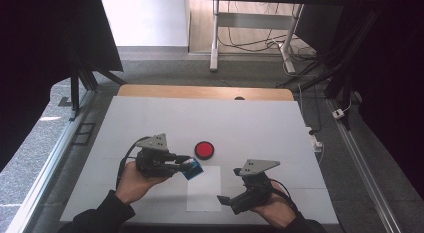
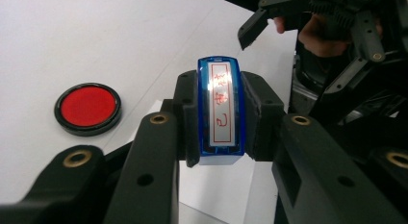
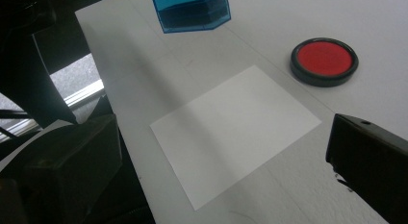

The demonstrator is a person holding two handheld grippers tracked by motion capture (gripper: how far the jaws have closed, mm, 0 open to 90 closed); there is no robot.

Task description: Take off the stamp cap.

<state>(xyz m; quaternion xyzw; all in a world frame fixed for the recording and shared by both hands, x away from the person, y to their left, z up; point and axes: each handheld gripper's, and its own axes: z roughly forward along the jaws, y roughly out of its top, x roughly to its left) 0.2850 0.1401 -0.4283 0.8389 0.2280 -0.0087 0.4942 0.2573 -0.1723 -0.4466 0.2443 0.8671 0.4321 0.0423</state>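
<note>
The left gripper (image 1: 184, 162) has its jaws clamped on a blue stamp (image 2: 220, 111), held above the counter (image 1: 150, 118) over the top left corner of a white sheet (image 1: 204, 189). The stamp's face, with red characters in a red frame, looks back along the jaws. A round red ink pad (image 1: 204, 149) lies just beyond the sheet. The right gripper (image 1: 223, 200) hovers at the sheet's right edge, jaws wide apart and empty
</note>
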